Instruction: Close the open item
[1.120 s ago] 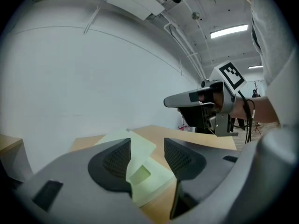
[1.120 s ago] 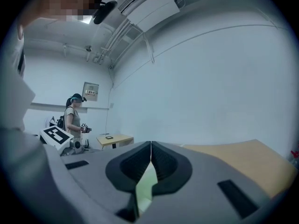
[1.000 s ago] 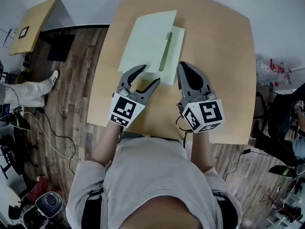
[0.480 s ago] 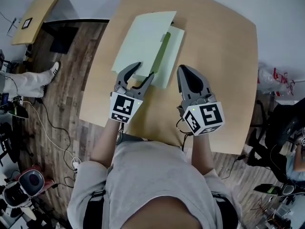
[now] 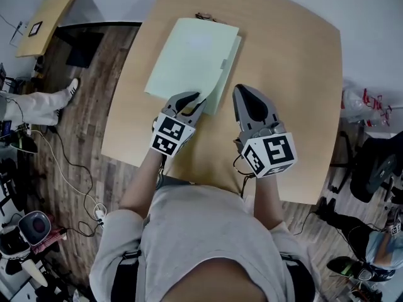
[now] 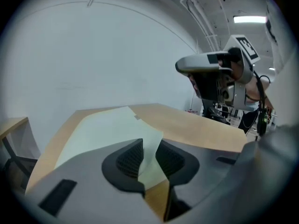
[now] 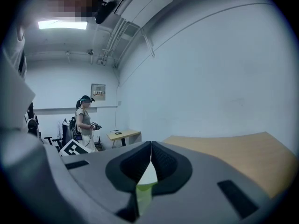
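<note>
Left gripper [image 5: 191, 99] jaws just closing to a narrow gap around the folder [image 5: 189, 55] corner, not clamping yet; right gripper [image 5: 243, 90] sitting fully closed and empty beside it.

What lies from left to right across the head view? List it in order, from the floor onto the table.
shoe → left gripper, whose jaws have just been closing with a corner of the folder between them → right gripper
</note>
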